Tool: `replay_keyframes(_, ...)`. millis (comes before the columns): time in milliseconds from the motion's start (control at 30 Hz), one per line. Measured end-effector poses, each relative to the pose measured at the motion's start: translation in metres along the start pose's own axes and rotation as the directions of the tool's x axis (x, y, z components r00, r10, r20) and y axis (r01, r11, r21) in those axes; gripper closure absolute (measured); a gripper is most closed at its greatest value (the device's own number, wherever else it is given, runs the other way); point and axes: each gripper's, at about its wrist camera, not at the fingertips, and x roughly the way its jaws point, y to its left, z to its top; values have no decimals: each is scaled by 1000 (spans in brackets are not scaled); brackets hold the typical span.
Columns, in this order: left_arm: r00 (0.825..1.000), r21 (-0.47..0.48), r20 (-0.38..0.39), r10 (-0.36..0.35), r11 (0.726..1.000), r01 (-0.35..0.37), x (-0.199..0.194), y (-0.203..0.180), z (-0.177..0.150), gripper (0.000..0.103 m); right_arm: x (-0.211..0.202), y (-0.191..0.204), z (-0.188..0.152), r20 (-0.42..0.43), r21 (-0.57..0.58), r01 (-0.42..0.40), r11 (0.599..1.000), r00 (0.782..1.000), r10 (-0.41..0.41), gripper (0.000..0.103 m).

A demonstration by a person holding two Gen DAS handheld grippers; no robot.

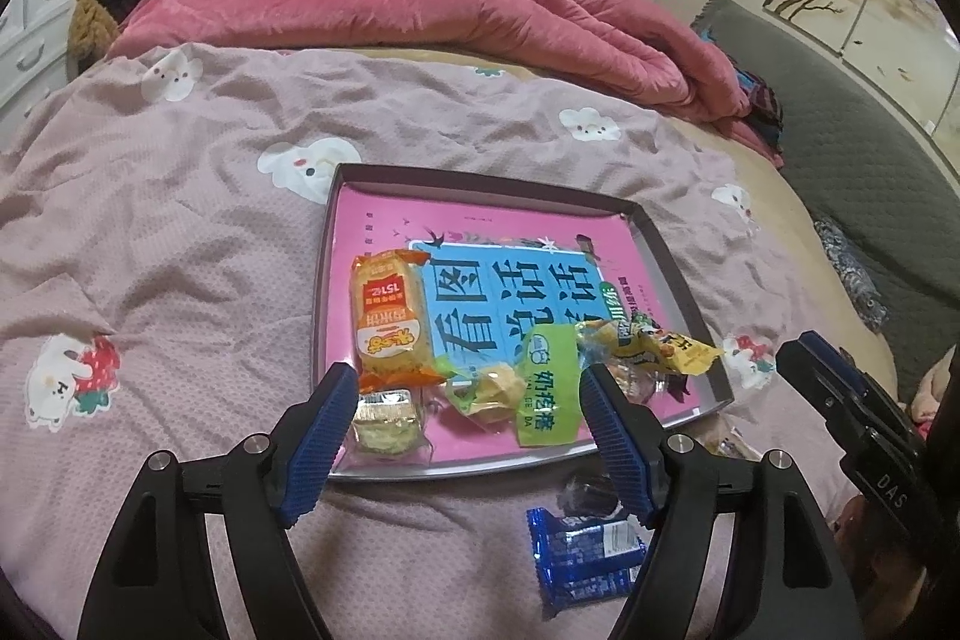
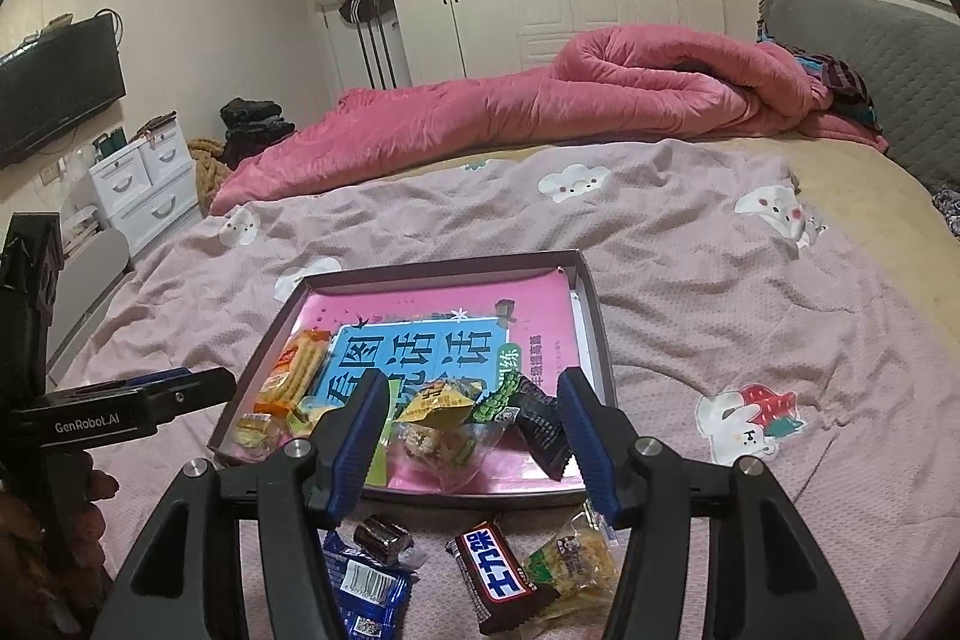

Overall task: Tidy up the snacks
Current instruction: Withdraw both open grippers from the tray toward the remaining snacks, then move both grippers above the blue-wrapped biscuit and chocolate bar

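Note:
A shallow grey tray [image 1: 672, 256] [image 2: 594, 304] lined with a pink book lies on the bed. In it are an orange cracker pack [image 1: 390, 316] [image 2: 294, 370], a green-labelled candy [image 1: 543, 388], a clear-wrapped cake [image 1: 384, 421], yellow packets [image 1: 660, 346] [image 2: 438, 403] and a black packet [image 2: 540, 427]. On the bedspread in front of the tray lie a blue packet [image 1: 585, 550] [image 2: 366, 589], a small dark candy [image 2: 384, 538], a brown chocolate bar [image 2: 498, 577] and a yellow-green pack [image 2: 573, 565]. My left gripper [image 1: 468, 436] and my right gripper [image 2: 474, 436] are both open and empty above the tray's near edge.
A rolled pink quilt [image 2: 540, 100] lies across the far side of the bed. A grey headboard [image 2: 852, 58] stands at the right. White drawers [image 2: 144, 184] and a wall television [image 2: 54, 88] are at the left. The other gripper shows at each view's edge [image 1: 852, 418] [image 2: 120, 406].

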Motion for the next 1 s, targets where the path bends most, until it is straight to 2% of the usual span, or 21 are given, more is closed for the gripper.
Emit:
replay_keyframes(600,999,65,-34,-6,998,8,-12,-21,-16,25,-20,16,-15,0,-95,-9,995,1000,9,39)
replay_keyframes(1000,998,85,-56,-26,996,31,-17,-35,-29,21,-28,5,-26,-9,-89,-7,996,1000,6,37)
